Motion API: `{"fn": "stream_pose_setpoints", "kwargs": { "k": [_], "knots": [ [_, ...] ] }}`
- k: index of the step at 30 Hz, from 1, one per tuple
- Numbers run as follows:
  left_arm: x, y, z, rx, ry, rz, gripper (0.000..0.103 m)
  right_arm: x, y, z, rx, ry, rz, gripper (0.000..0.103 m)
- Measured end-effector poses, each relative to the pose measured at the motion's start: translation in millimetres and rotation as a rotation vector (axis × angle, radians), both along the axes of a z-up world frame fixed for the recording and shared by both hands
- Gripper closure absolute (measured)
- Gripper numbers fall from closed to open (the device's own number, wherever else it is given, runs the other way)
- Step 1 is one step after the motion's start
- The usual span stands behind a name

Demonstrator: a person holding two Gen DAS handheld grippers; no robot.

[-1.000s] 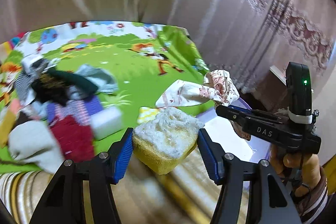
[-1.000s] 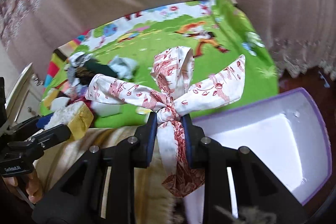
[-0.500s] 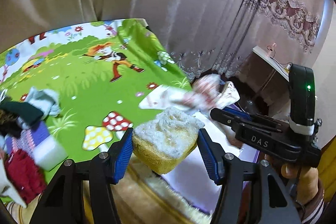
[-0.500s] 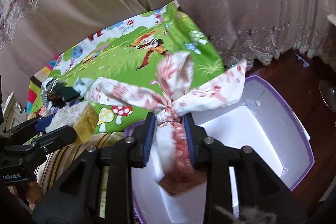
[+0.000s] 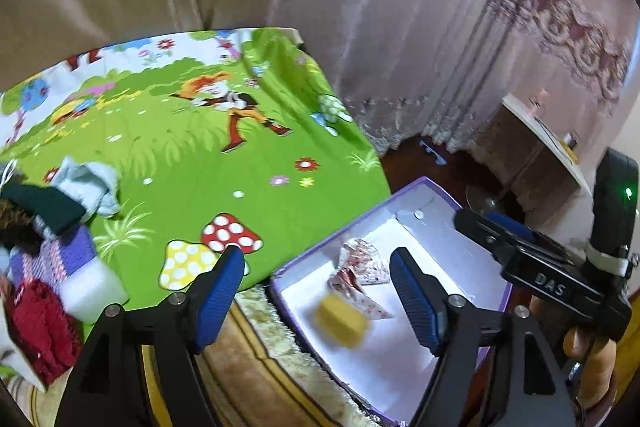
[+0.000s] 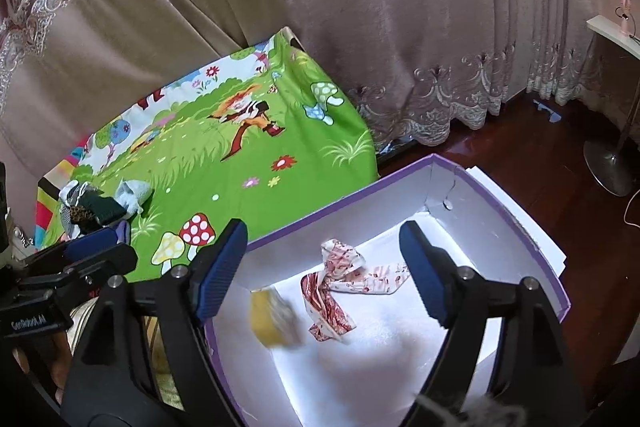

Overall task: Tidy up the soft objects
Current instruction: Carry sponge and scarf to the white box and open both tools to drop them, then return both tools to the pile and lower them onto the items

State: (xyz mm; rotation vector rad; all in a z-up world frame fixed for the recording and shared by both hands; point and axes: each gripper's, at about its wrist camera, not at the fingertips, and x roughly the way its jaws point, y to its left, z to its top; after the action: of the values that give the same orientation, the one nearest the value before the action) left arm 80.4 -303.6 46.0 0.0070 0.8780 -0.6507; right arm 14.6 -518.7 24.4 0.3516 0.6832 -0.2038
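Both tools, left (image 5: pixel 318 291) and right (image 6: pixel 324 267), have just opened, released above the purple-rimmed white box (image 6: pixel 436 175) holding a yellow sponge (image 6: pixel 274 323) and a red-patterned cloth bow (image 6: pixel 344 283).

One purple-rimmed box (image 6: pixel 500 211) holding two items: one yellow sponge (image 6: pixel 272 323), one red-patterned cloth (image 6: pixel 344 279). One heap of cloths (image 5: pixel 48 227) left of the box, count unclear.

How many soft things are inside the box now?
2. A yellow sponge lies near the left wall of the box; a red-patterned cloth lies right of it, mid-floor. None seems hidden.
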Motion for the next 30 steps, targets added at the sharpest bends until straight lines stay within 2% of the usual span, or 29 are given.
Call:
{"fn": "stream_pose_setpoints", "kwargs": {
  "k": [4, 8, 10, 13, 17, 21, 30],
  "knots": [
    [-3, 16, 3, -0.013, -0.054, 0.061, 0.027, -1, 9, 9, -0.041, -0.015, -0.005, 0.016],
    [-13, 27, 9, 0.022, -0.135, 0.065, 0.026, -3, 24, 21, -0.092, -0.054, -0.019, 0.007],
    [-16, 35, 12, 0.028, -0.148, 0.070, 0.026, -3, 32, 26, -0.108, -0.076, -0.024, 0.002],
    [-20, 53, 17, 0.010, -0.157, 0.096, 0.026, -4, 49, 34, -0.147, -0.118, -0.013, 0.001],
    [-24, 82, 22, -0.011, -0.171, 0.140, 0.026, 3, 73, 39, -0.165, -0.115, 0.060, 0.001],
    [-24, 115, 23, -0.019, -0.174, 0.198, 0.026, 12, 94, 40, -0.135, -0.091, 0.148, 0.001],
    [-18, 214, 21, -0.057, -0.139, 0.373, 0.026, 25, 145, 43, -0.104, -0.069, 0.303, 0.001]
  ]
}}
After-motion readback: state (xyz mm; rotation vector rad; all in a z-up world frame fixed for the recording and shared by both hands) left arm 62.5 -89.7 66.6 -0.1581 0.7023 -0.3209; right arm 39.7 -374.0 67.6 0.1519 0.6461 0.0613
